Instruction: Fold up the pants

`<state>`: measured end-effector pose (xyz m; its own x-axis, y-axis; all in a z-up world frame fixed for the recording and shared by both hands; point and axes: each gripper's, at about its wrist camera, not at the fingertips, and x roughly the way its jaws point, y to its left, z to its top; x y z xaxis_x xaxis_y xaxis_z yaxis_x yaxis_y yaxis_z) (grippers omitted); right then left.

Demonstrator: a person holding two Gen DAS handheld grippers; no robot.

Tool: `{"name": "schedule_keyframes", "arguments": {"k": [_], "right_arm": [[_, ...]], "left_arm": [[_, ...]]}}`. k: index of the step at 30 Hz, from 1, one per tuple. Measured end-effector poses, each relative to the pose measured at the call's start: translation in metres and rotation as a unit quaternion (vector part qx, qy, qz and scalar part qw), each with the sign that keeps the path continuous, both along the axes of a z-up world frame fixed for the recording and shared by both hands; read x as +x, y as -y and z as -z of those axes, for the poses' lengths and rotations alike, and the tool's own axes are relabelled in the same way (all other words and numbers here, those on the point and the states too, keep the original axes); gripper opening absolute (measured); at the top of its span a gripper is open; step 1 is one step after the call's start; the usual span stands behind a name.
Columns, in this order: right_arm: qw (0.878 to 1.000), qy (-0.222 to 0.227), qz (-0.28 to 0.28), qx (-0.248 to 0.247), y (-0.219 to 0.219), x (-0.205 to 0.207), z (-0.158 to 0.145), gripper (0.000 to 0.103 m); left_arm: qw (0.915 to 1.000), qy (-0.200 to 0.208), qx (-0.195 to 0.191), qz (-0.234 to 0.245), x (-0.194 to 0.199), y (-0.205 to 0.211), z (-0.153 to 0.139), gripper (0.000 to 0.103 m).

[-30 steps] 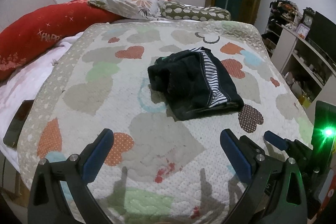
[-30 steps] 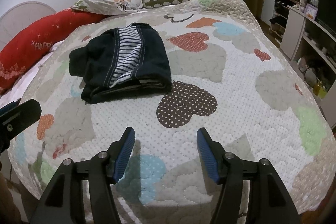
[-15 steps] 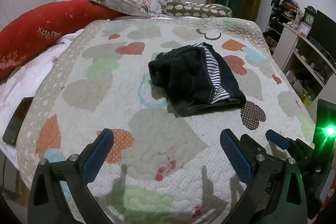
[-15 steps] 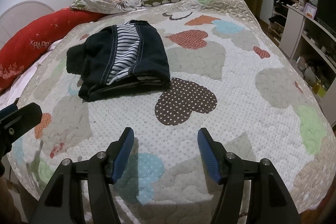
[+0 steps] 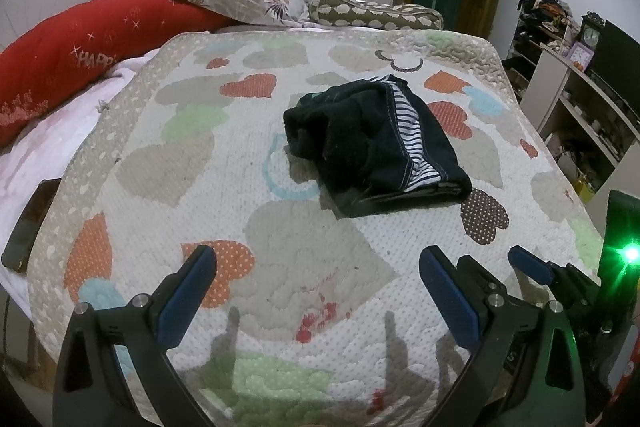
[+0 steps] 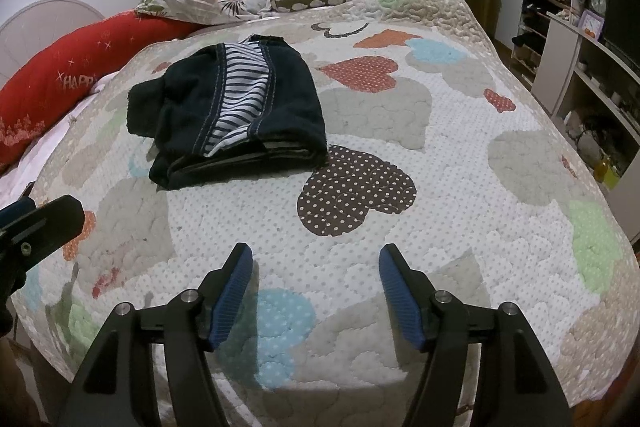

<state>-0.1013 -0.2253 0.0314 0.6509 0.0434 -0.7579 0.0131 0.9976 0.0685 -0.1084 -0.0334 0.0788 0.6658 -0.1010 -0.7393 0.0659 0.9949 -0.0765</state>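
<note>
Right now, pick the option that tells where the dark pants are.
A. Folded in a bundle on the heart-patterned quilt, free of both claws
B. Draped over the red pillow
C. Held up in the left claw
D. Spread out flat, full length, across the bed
A: the pants lie as a folded bundle on the quilt, with the left claw and the right claw both empty and short of them.

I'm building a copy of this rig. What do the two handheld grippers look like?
Both are alike: the left gripper and right gripper have black angular arms with silver pivot screws and two fingers faced with ribbed blue pads. A green light glows on the right one.
</note>
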Motion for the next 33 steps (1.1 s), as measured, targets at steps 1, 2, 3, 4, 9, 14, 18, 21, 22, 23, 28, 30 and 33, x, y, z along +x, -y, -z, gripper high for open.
{"name": "schedule_keyframes", "arguments": {"k": [1, 2, 3, 4, 9, 14, 18, 21, 22, 23, 28, 30, 33], "right_arm": [[1.000, 0.000, -0.001, -0.001, 0.000, 0.000, 0.000, 0.071], [1.000, 0.000, -0.001, -0.002, -0.002, 0.000, 0.000, 0.071], [1.000, 0.000, -0.002, -0.004, -0.002, 0.000, 0.000, 0.071], [1.000, 0.000, -0.003, -0.005, -0.002, 0.000, 0.001, 0.071], [1.000, 0.003, -0.007, -0.014, -0.006, -0.001, 0.001, 0.072], [1.000, 0.004, -0.008, -0.022, -0.007, 0.000, 0.002, 0.072], [1.000, 0.005, -0.006, -0.024, -0.008, -0.001, 0.002, 0.072], [1.000, 0.006, -0.005, -0.023, -0.008, 0.000, 0.002, 0.072], [1.000, 0.007, -0.005, -0.024, -0.008, 0.000, 0.002, 0.072], [1.000, 0.007, -0.005, -0.025, -0.008, 0.000, 0.002, 0.072], [0.999, 0.011, -0.004, -0.031, -0.008, -0.001, 0.002, 0.072], [0.999, 0.013, -0.002, -0.033, -0.008, -0.001, 0.002, 0.072], [0.999, 0.016, -0.001, -0.037, -0.008, 0.000, 0.003, 0.072]], "left_arm": [[1.0000, -0.001, 0.000, 0.000, 0.000, 0.000, 0.001, 0.101], [1.0000, -0.001, 0.000, 0.000, 0.000, 0.000, 0.001, 0.101], [1.0000, -0.001, 0.000, 0.000, 0.000, 0.000, 0.001, 0.101], [1.0000, -0.002, -0.001, 0.000, 0.000, 0.000, 0.002, 0.101], [1.0000, -0.004, -0.004, 0.002, 0.001, 0.000, 0.003, 0.101], [0.9999, -0.007, -0.008, 0.005, 0.001, -0.001, 0.005, 0.101], [0.9998, -0.011, -0.013, 0.008, 0.002, -0.001, 0.007, 0.101], [0.9997, -0.015, -0.016, 0.009, 0.003, -0.001, 0.008, 0.101], [0.9997, -0.016, -0.017, 0.010, 0.003, -0.001, 0.009, 0.101], [0.9996, -0.018, -0.019, 0.010, 0.003, -0.001, 0.010, 0.101], [0.9992, -0.028, -0.026, 0.010, 0.005, -0.004, 0.016, 0.101], [0.9991, -0.031, -0.026, 0.010, 0.007, -0.004, 0.018, 0.101], [0.9989, -0.038, -0.028, 0.009, 0.010, -0.006, 0.023, 0.101]]}}
